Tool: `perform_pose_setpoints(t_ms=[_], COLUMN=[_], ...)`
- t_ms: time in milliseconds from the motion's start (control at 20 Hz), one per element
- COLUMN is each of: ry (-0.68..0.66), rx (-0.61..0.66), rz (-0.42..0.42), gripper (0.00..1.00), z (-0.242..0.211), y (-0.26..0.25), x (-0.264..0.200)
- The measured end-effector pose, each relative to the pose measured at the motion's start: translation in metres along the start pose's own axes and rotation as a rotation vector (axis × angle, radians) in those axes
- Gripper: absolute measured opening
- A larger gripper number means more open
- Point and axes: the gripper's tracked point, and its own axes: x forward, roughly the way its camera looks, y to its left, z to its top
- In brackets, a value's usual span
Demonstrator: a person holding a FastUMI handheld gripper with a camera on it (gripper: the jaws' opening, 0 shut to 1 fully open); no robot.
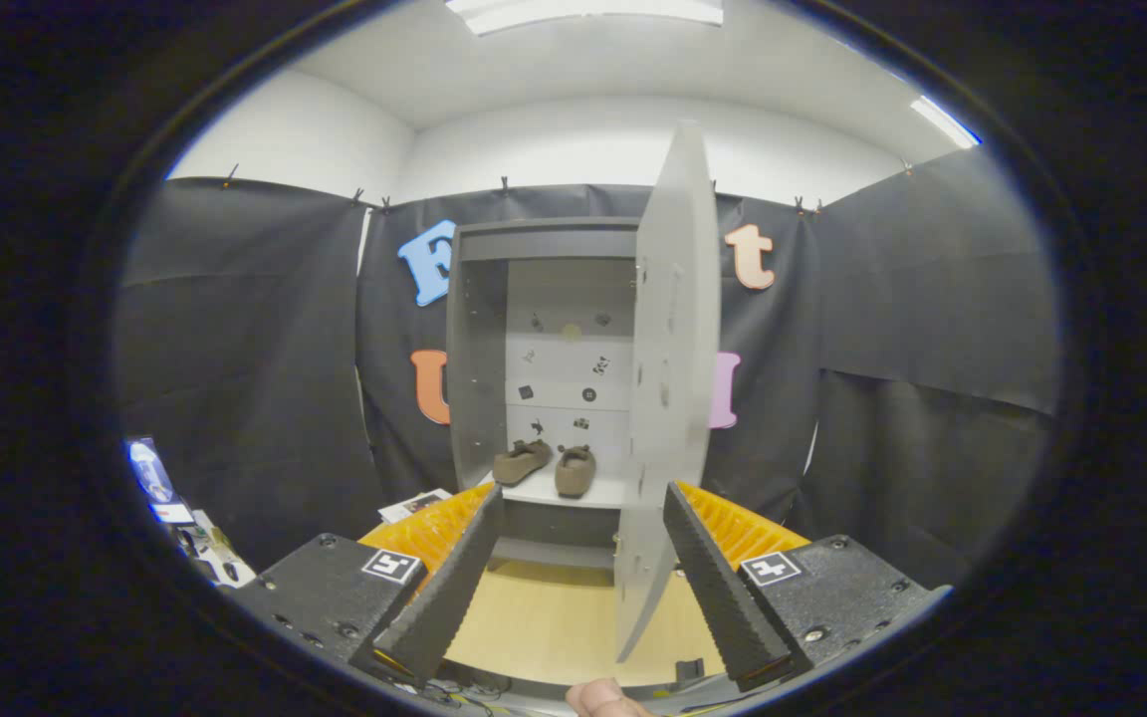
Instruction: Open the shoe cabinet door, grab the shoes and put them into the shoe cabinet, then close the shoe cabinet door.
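Note:
The grey shoe cabinet (pixel 479 349) stands straight ahead against the booth wall. Its door (pixel 673 378) is swung wide open toward me, edge-on, reaching down between my fingers close to the right one. Two brown shoes sit side by side on a white shelf (pixel 598 490) inside: the left shoe (pixel 522 461) and the right shoe (pixel 575 470). My gripper (pixel 583 533) is open, its fingers spread apart with nothing pressed between them. The shoes lie beyond the fingertips. Small dark markers dot the cabinet's back panel.
A light wooden floor (pixel 544 617) stretches from my fingers to the cabinet. Papers and small items (pixel 185 528) lie at the left by the cloth wall. A printed sheet (pixel 414 504) lies near the cabinet's left foot. A fingertip (pixel 605 697) shows below the gripper.

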Motion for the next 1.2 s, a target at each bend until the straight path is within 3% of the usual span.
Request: perform_pose_setpoints(t_ms=[300, 600, 850, 1200], ry=[-0.016, 0.052, 0.111, 0.173], rx=[0.014, 0.028, 0.036, 0.02], rz=[-0.069, -0.142, -0.122, -0.058], gripper=[1.0, 1.0, 1.0, 1.0], z=[-0.002, -0.031, -0.059, -0.092], y=[-0.108, -0.2, -0.217, -0.19], x=[0.0, 0.051, 0.108, 0.146])
